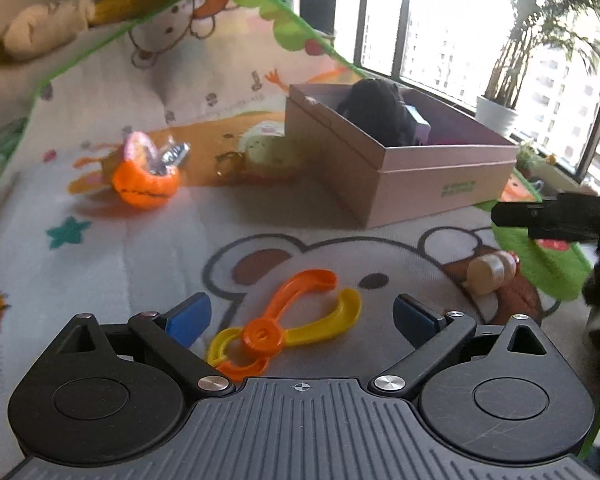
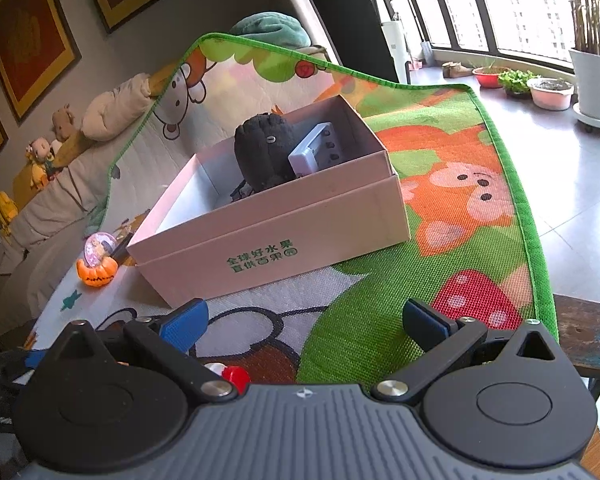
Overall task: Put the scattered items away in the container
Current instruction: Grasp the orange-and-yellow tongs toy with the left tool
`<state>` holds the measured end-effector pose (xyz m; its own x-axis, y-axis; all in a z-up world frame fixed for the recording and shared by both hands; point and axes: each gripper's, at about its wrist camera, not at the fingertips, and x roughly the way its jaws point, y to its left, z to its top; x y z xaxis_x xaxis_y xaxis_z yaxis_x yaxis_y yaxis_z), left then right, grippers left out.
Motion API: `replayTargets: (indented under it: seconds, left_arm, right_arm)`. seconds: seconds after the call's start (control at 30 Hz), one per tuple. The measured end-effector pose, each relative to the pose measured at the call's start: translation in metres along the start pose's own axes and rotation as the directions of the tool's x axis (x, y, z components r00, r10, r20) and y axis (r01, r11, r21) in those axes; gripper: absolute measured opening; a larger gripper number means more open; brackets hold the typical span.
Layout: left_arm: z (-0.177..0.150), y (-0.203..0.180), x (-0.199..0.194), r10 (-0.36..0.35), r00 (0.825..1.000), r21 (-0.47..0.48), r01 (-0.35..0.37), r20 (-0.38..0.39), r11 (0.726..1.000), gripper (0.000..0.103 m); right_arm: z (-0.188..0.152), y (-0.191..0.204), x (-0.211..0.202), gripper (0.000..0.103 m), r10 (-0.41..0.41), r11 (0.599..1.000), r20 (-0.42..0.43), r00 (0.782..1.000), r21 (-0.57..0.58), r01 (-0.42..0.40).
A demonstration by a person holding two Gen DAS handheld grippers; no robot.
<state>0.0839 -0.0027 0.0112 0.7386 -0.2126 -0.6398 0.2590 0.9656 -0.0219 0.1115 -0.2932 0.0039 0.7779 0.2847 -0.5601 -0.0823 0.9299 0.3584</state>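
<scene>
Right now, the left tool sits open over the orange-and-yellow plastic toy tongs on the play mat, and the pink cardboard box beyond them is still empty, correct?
Not quite. The pink cardboard box is not empty: the right wrist view shows a dark plush toy and a small white device inside. The rest holds: the left tool sits open over the orange-and-yellow plastic toy tongs.

Play mat (image 2: 380,332): woven cloth, coarse matt weave. Box (image 2: 300,224): smooth matt pink cardboard. Toy tongs (image 1: 296,320): glossy orange and yellow plastic. Pumpkin (image 1: 146,186): shiny orange plastic. Peg (image 1: 490,274): pale, smooth wood. Left claw (image 1: 300,316): matt black plastic, blue ribbed pads, bright metal rivets. Dark toy (image 2: 262,148) in box: fuzzy knitted cloth. Tabletop (image 2: 588,332): worn, rough wood.
</scene>
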Motion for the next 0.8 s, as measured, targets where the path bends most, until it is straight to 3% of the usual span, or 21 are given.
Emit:
replayTargets:
  seconds: [0.07, 0.17, 0.23, 0.4, 0.53, 0.6, 0.7, 0.73, 0.8]
  left_arm:
    - [-0.004, 0.000, -0.007, 0.025, 1.000, 0.031, -0.025, -0.002, 0.999, 0.101]
    - [-0.008, 0.000, -0.010, 0.038, 0.999, 0.067, -0.038, 0.000, 0.997, 0.101]
    - [-0.005, -0.001, -0.004, 0.008, 1.000, 0.104, -0.009, 0.001, 0.995, 0.101]
    - [0.012, -0.003, 0.011, -0.084, 0.996, 0.170, 0.081, 0.010, 0.982, 0.099]
    - [0.015, -0.005, 0.016, -0.126, 0.992, 0.195, 0.126, -0.009, 0.973, 0.078]
    - [0.013, -0.006, 0.019, -0.123, 0.992, 0.198, 0.124, -0.015, 0.972, 0.077]
    - [0.011, -0.004, 0.021, -0.137, 0.990, 0.181, 0.139, -0.023, 0.974, 0.064]
    - [0.011, -0.005, 0.020, -0.140, 0.990, 0.178, 0.142, -0.023, 0.974, 0.056]
    - [0.010, -0.007, 0.016, -0.140, 0.990, 0.191, 0.142, -0.024, 0.971, 0.054]
  right_arm:
    - [0.000, 0.005, -0.001, 0.103, 0.008, 0.999, -0.010, 1.000, -0.032, -0.009]
    - [-0.001, 0.029, -0.011, 0.103, 0.048, 0.981, 0.026, 0.999, -0.188, -0.042]
    - [-0.002, 0.044, -0.018, 0.103, 0.058, 0.964, 0.054, 0.997, -0.261, -0.042]
    - [0.000, 0.051, -0.039, 0.103, 0.107, 0.965, 0.088, 0.990, -0.249, -0.082]
    - [-0.004, 0.045, -0.054, 0.103, 0.103, 0.969, 0.095, 0.990, -0.233, -0.078]
    - [-0.009, 0.044, -0.055, 0.103, 0.084, 0.968, 0.087, 0.993, -0.243, -0.061]
    - [-0.017, 0.040, -0.052, 0.103, 0.057, 0.968, 0.067, 0.996, -0.249, -0.038]
    - [-0.018, 0.038, -0.051, 0.103, 0.054, 0.969, 0.060, 0.997, -0.246, -0.037]
    - [-0.021, 0.036, -0.050, 0.103, 0.055, 0.969, 0.040, 0.998, -0.244, -0.044]
